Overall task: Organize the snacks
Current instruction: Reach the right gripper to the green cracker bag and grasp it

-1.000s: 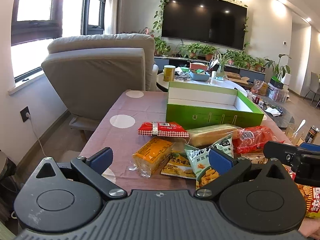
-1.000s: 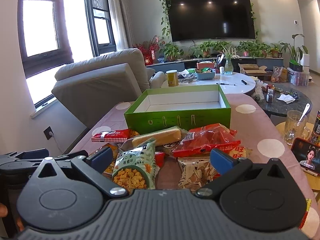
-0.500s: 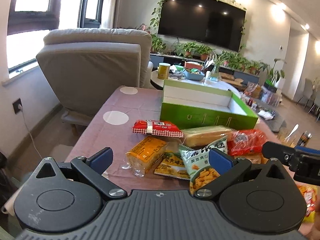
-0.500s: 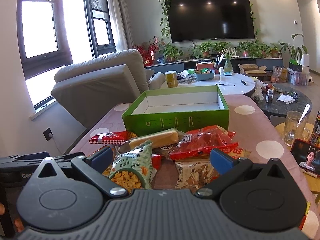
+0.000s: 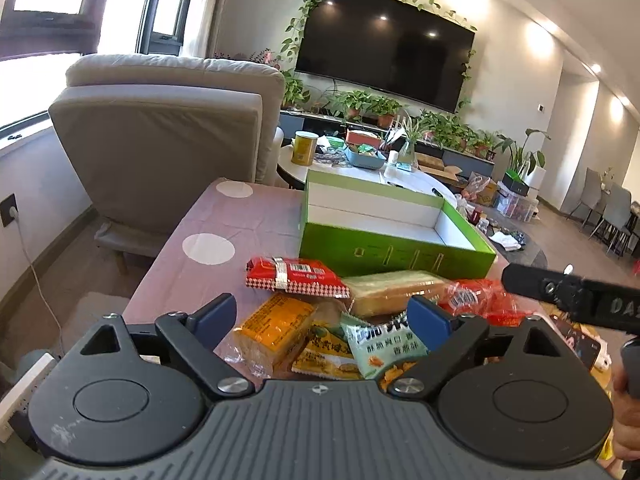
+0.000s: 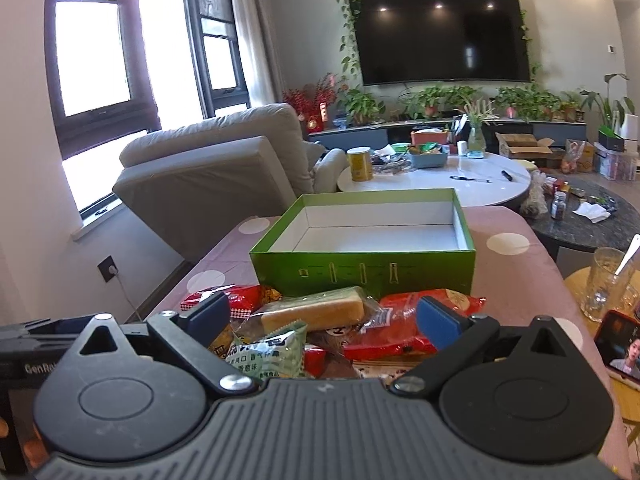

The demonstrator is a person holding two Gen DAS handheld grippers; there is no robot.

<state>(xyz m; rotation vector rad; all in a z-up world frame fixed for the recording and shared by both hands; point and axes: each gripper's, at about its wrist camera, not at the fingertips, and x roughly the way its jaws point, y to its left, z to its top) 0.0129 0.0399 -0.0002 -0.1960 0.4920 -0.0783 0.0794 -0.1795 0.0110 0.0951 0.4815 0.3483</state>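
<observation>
Both your left gripper (image 5: 322, 318) and right gripper (image 6: 322, 316) hover spread and empty over the snack pile, which lies just before the empty green box (image 6: 362, 258). Take the topmost sandwich pack (image 6: 314, 314) first, pinching lightly so the bread isn't crushed.

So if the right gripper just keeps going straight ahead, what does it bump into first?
Probably the clear-wrapped yellow sponge cake atop the snack pile, between the open right gripper fingers; depth is uncertain. The green cardboard box sits behind.
</observation>
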